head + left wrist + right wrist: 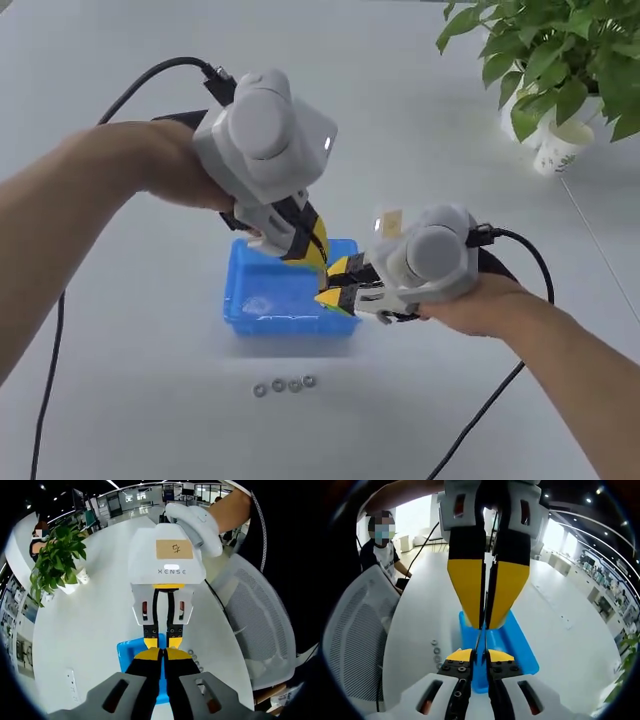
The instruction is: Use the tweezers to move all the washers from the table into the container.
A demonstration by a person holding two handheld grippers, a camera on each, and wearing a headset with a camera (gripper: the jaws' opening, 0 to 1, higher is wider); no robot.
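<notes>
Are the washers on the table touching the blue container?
Apart. The head view shows a clear gap between the row of washers and the near wall of the blue container.

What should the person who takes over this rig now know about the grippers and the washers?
Left gripper: shut on the tweezers, above the blue container.
Right gripper: shut on the same tweezers, tip to tip with the left one.
Washers: four in a row on the table, in front of the container.
Done: tweezers are off the table. I cannot tell whether any washer is already in the container.
Left: move the four washers into the container.
</notes>
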